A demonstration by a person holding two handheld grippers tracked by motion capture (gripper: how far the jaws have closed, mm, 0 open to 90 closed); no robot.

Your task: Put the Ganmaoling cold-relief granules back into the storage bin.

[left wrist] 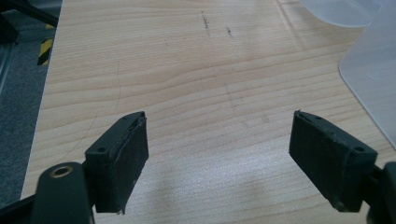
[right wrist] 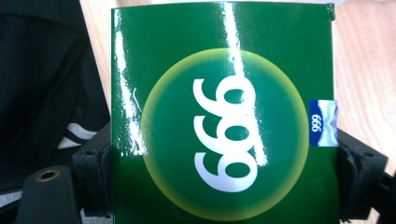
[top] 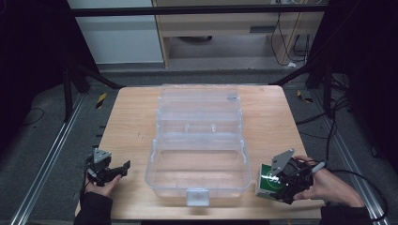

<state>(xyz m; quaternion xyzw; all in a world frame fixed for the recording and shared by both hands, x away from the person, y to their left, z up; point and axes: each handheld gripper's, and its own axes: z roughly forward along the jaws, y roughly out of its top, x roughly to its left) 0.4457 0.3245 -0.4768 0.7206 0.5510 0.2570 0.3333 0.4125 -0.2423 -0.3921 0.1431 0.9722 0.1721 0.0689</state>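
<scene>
A clear plastic tiered box [top: 199, 140] stands open in the middle of the wooden table [top: 131, 122]. My right gripper [top: 281, 183] is at the table's front right, shut on a green box [top: 268, 183] printed with white numerals in a yellow-edged circle. In the right gripper view the green box [right wrist: 224, 116] sits squeezed between both jaws. My left gripper [top: 117, 169] rests at the front left, open, with bare wood between its pads [left wrist: 126, 158]. The clear box's corner [left wrist: 373, 79] lies to the right of it.
Beyond the table's far edge is grey floor with a black frame [top: 94, 75], cables [top: 291, 42] and a wooden cabinet [top: 234, 23]. A metal rail [top: 47, 159] runs along the left side. A dark sleeve [right wrist: 46, 70] lies behind the green box.
</scene>
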